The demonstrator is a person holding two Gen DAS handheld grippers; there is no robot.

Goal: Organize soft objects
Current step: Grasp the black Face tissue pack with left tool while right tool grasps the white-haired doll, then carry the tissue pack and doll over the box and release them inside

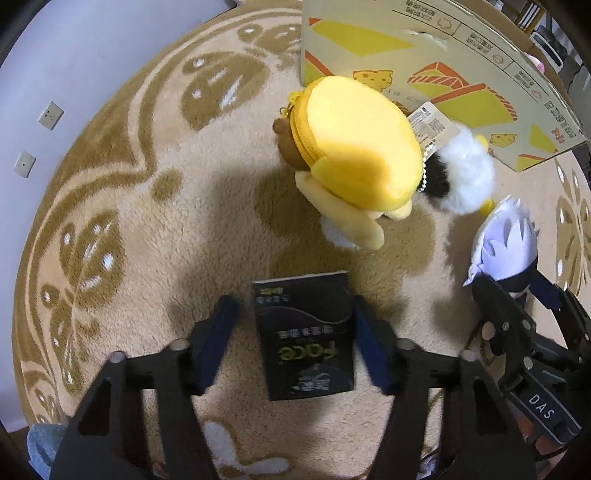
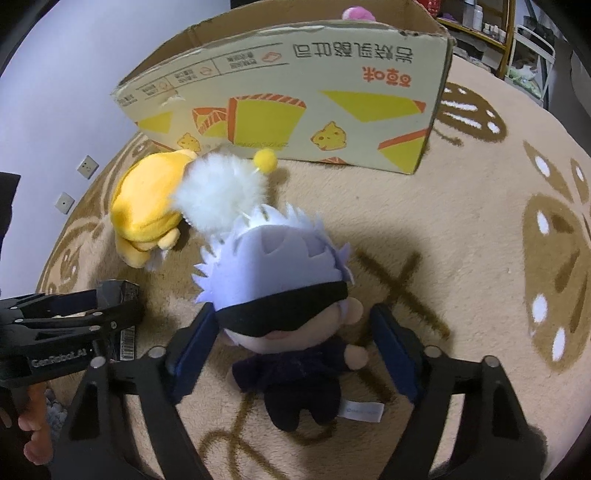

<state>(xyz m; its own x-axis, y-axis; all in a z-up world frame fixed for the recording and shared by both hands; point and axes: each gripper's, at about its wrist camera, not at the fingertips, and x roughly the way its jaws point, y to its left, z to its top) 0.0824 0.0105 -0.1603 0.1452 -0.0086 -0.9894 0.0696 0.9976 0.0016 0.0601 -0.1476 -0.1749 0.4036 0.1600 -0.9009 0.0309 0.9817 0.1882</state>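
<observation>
My left gripper (image 1: 293, 317) is open, its jaws on either side of a flat black packet (image 1: 304, 334) lying on the rug. My right gripper (image 2: 295, 325) is open around a plush doll with pale lilac hair and a black blindfold (image 2: 280, 291), which lies on the rug; the doll also shows in the left wrist view (image 1: 504, 247). A yellow plush (image 1: 354, 155) with a paper tag lies beyond, next to a white fluffy toy (image 1: 463, 177). Both show in the right wrist view: yellow plush (image 2: 144, 206), fluffy toy (image 2: 221, 192).
A printed cardboard box (image 2: 295, 99) stands open at the back of the round beige rug (image 2: 461, 229); something pink (image 2: 356, 13) shows inside it. A white wall with sockets (image 1: 50, 114) is at left. Shelving (image 2: 509, 37) stands at far right.
</observation>
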